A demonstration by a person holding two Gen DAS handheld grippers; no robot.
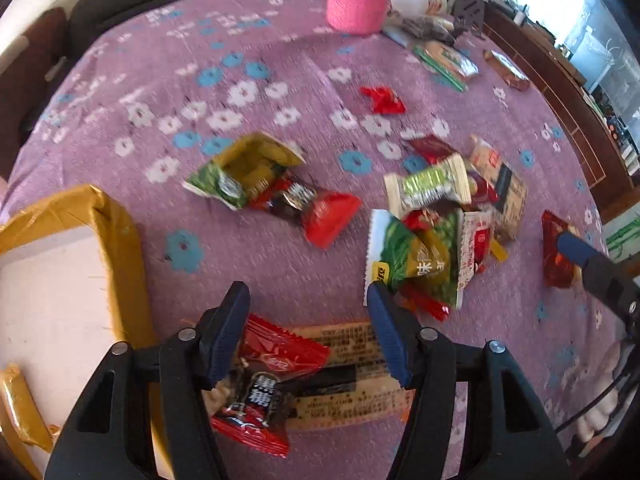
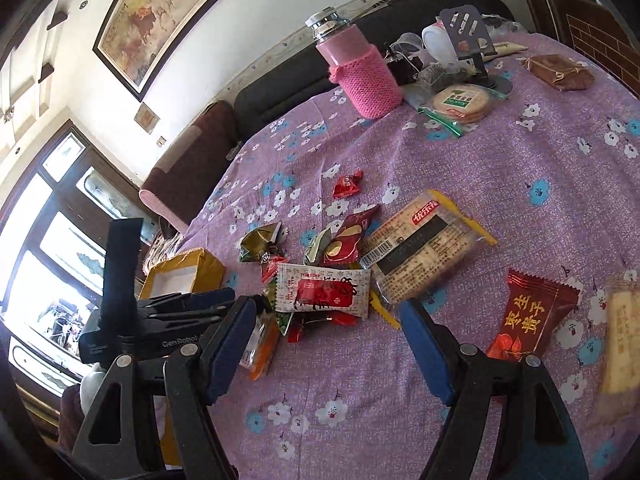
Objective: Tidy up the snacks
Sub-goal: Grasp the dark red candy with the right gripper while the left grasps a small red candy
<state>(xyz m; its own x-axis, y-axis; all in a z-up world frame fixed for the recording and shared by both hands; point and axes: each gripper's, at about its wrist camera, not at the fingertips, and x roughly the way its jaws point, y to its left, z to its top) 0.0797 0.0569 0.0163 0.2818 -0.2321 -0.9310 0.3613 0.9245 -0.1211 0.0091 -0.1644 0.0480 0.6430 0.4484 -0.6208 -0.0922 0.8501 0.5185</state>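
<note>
Right under the left gripper (image 1: pixel 308 332) sit a red-and-black candy pack (image 1: pixel 264 396) and a long cracker pack (image 1: pixel 356 376), jaws partly spread over both, pads not pressing on either (box (image 1: pixel 120 248) just left of it). Over on the right wrist view, right gripper (image 2: pixel 326 348) gapes wide, empty, above the purple cloth (image 2: pixel 500 168), snack pile (image 2: pixel 324 288) just ahead, dark red packet (image 2: pixel 532 316) beside its right finger

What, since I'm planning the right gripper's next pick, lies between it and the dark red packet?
Nothing visible does. The dark red packet lies flat on the tablecloth close beside one finger of the open right gripper, apart from the snack pile.
</note>
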